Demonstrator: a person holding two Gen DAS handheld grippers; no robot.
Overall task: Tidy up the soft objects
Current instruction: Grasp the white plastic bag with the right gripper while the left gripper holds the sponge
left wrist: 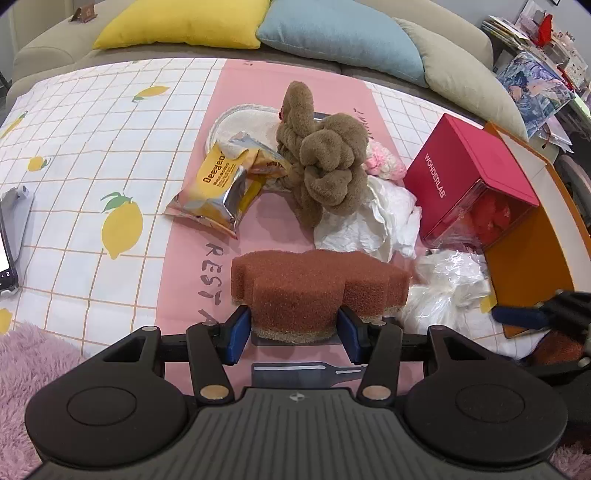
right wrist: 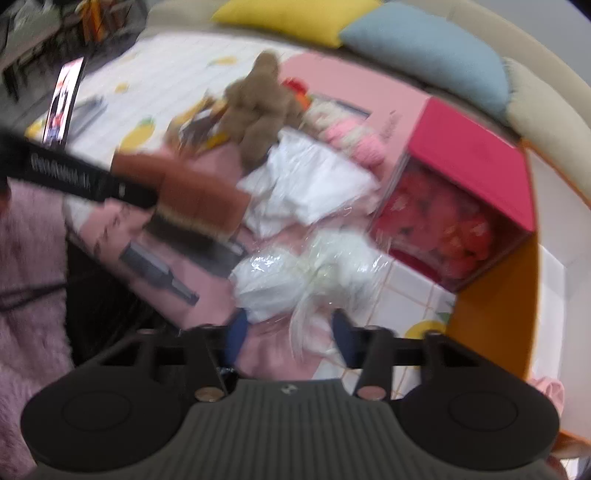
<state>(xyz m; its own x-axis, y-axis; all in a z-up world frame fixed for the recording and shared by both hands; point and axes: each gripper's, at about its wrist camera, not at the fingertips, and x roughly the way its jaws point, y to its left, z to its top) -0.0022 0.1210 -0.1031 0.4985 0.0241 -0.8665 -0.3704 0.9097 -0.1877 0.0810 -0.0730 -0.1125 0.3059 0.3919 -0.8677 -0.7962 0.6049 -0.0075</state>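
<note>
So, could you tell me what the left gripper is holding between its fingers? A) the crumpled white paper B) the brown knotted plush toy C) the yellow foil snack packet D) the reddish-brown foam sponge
D: in the left wrist view the left gripper has its blue fingers pressed against both sides of the reddish-brown foam sponge.

Home living room: sofa (left wrist: 48,48) with cushions (left wrist: 184,22).

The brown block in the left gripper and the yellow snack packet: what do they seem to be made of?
Brown block: probably sponge foam, matte with an open-pored grain, and a pale fibrous layer underneath. Yellow snack packet: likely metallised plastic film, glossy, with a silvery crinkled inside.
</note>
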